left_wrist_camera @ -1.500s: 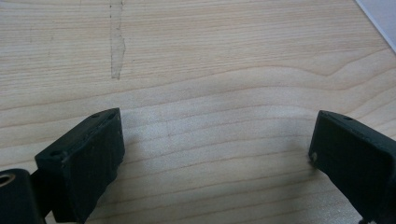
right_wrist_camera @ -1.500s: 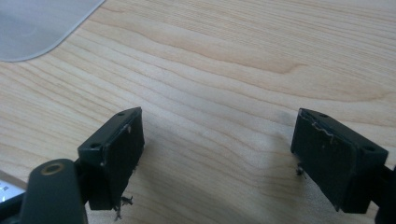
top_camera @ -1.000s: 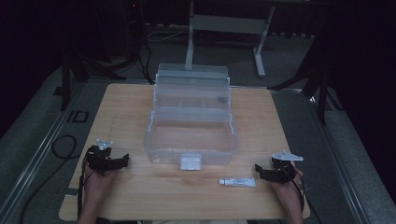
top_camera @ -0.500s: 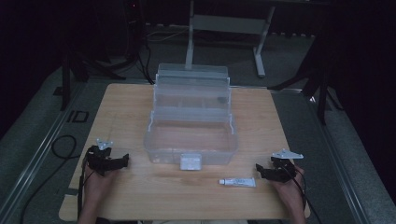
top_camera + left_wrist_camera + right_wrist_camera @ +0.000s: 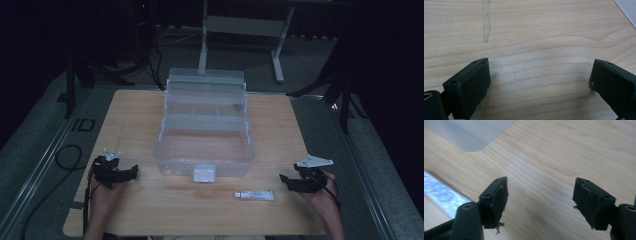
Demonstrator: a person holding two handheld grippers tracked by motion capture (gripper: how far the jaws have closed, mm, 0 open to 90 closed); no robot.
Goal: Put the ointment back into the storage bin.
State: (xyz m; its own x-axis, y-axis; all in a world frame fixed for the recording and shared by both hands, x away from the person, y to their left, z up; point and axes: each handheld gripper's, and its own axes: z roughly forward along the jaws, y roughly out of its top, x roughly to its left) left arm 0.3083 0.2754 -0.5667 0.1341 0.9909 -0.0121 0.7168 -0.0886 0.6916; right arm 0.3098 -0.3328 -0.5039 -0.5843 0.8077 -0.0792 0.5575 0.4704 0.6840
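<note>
one clear box (image 5: 205, 150), lid up, apparently empty; both grippers' fingers (image 5: 469, 85) wide.

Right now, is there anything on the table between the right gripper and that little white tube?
Nothing visible. The right gripper sits open just right of the white tube, with bare wooden table between them. The clear plastic box stands farther back, off that path.

Clear box (image 5: 205, 145) open mid-table; white tube (image 5: 254, 195) lies just before it.

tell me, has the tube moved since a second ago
No. The tube lies in the same spot on the table, just front-right of the box's latch.
</note>
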